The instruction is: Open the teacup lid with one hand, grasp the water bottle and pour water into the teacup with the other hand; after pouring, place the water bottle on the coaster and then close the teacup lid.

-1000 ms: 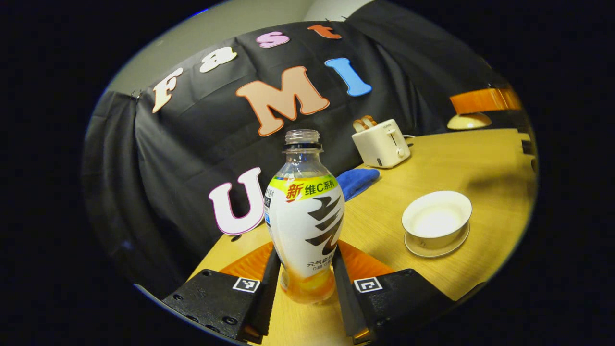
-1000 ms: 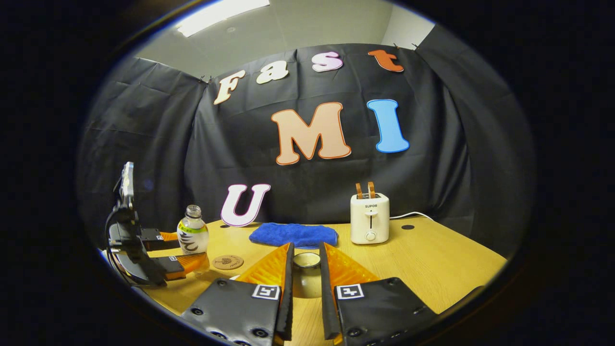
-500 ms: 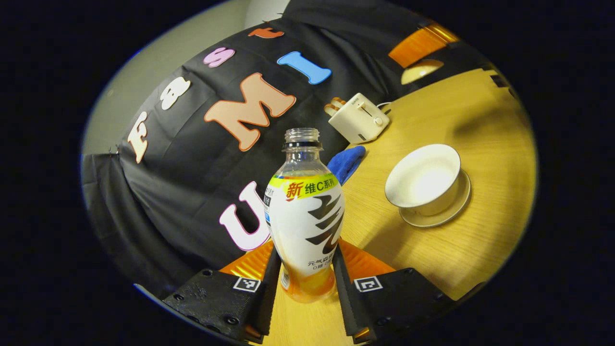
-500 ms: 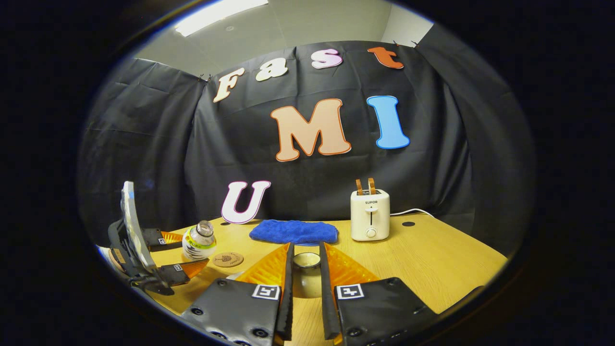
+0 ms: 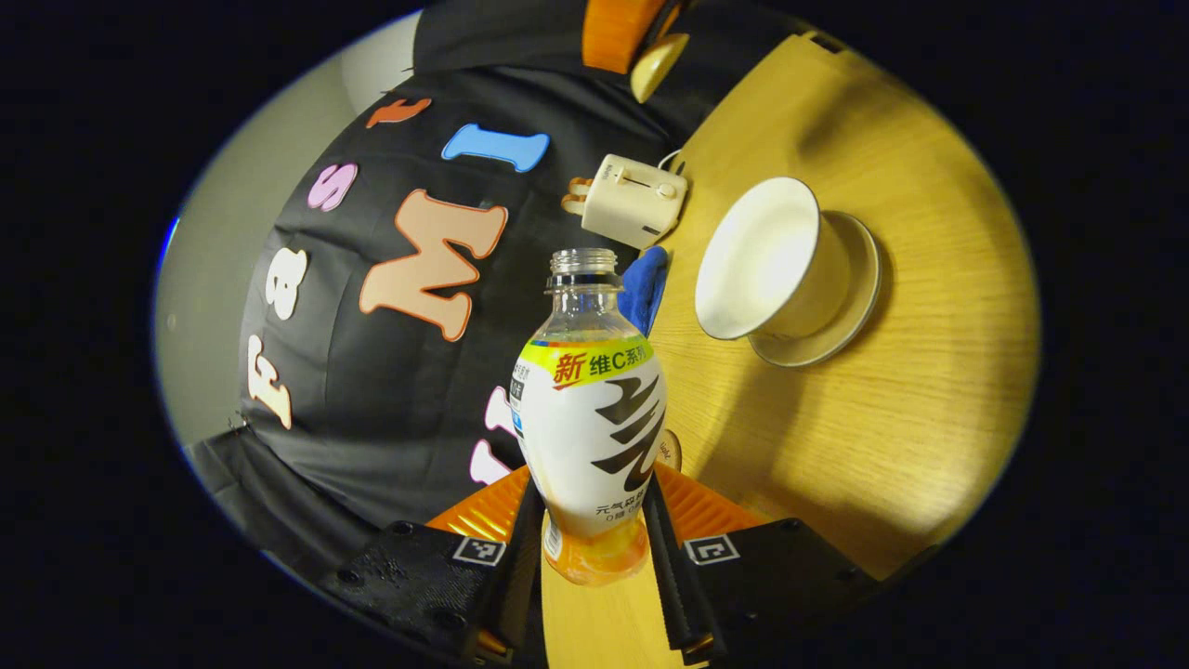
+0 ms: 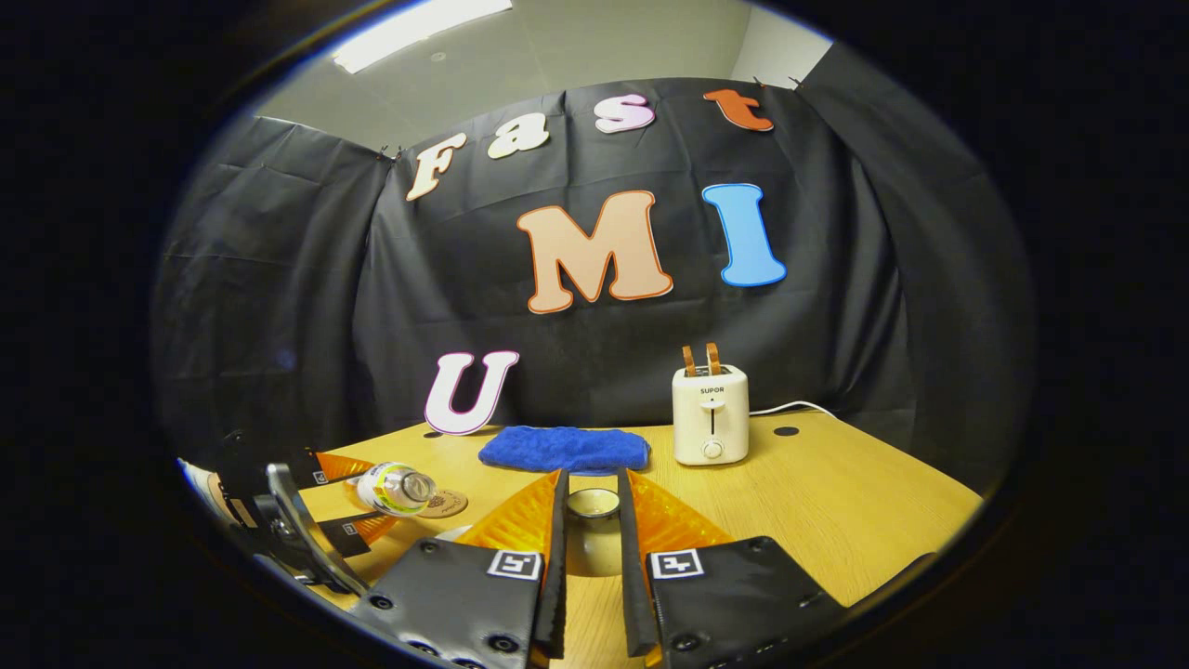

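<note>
My left gripper [image 5: 591, 483] is shut on the lower body of the uncapped water bottle [image 5: 591, 418]. The bottle is tipped far over, with its mouth pointing toward the open white teacup [image 5: 766, 260] on its saucer [image 5: 841, 325]. No stream of water shows. In the right gripper view the bottle [image 6: 395, 488] lies almost level in the left gripper [image 6: 358, 497], above the round coaster [image 6: 446, 504]. My right gripper [image 6: 591, 483] is shut on the knob of the teacup lid [image 6: 593, 506] and holds it off the cup. The lid [image 5: 658, 65] also appears far off in the left gripper view.
A cream toaster [image 6: 711, 413] with two slices in it stands at the back of the wooden table [image 6: 836, 502], with a folded blue cloth [image 6: 564, 448] to its left. The booth's black wall rises right behind them.
The left gripper has rolled the bottle from upright to nearly horizontal, mouth toward the teacup. The right gripper has stayed nearly still with the lid.
</note>
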